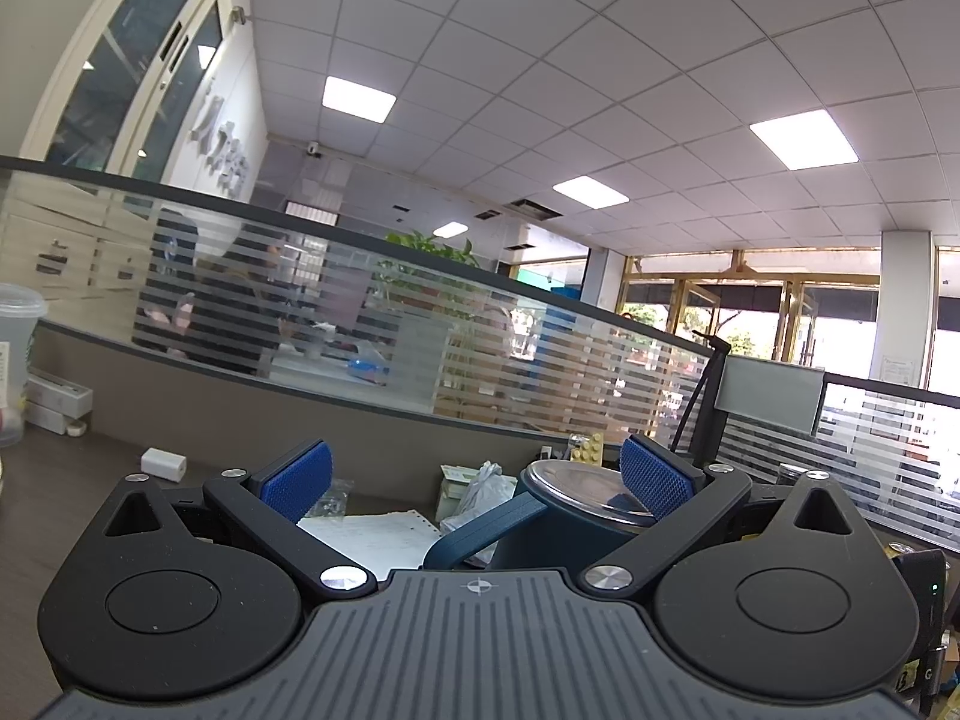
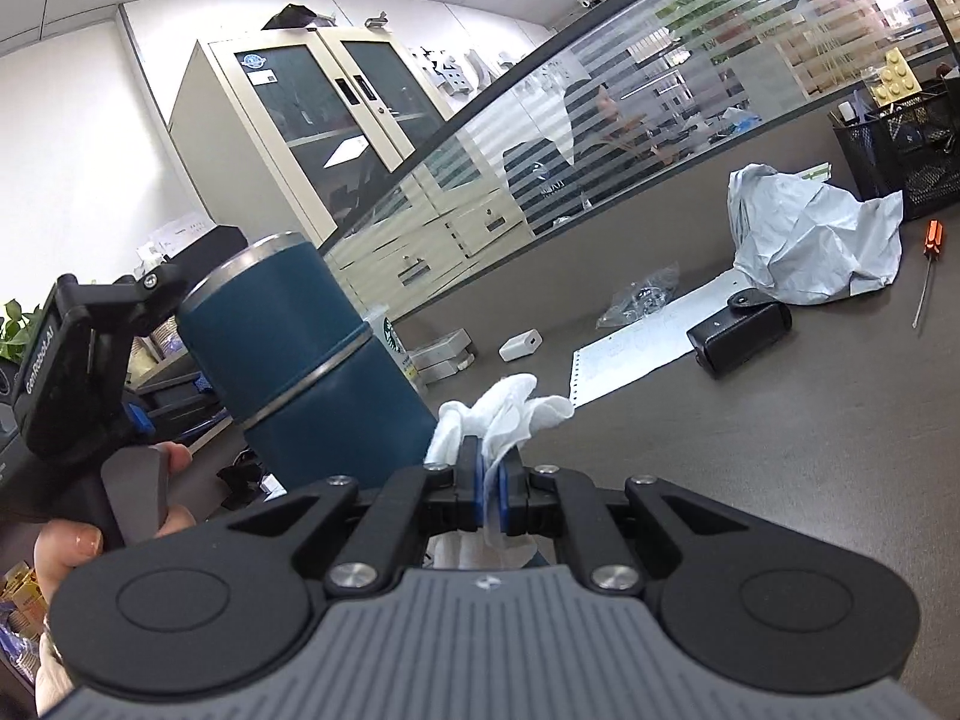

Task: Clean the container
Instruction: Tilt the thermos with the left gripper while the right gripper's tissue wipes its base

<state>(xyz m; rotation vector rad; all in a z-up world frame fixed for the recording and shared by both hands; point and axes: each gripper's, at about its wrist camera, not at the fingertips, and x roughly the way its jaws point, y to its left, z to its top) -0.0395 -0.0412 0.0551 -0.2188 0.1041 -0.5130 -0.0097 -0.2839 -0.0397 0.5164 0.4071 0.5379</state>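
Dark blue container (image 2: 306,354) stood raised off the bench (image 2: 750,450), at ten o'clock from the right tool (image 2: 491,483), which was clenched on a white cloth (image 2: 501,414). Left tool (image 1: 474,480), lettered "GenRobot.AI", gaped wide, one pad against the container's rim.

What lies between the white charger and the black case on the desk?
In the right wrist view, a white paper sheet lies between the charger and the case.
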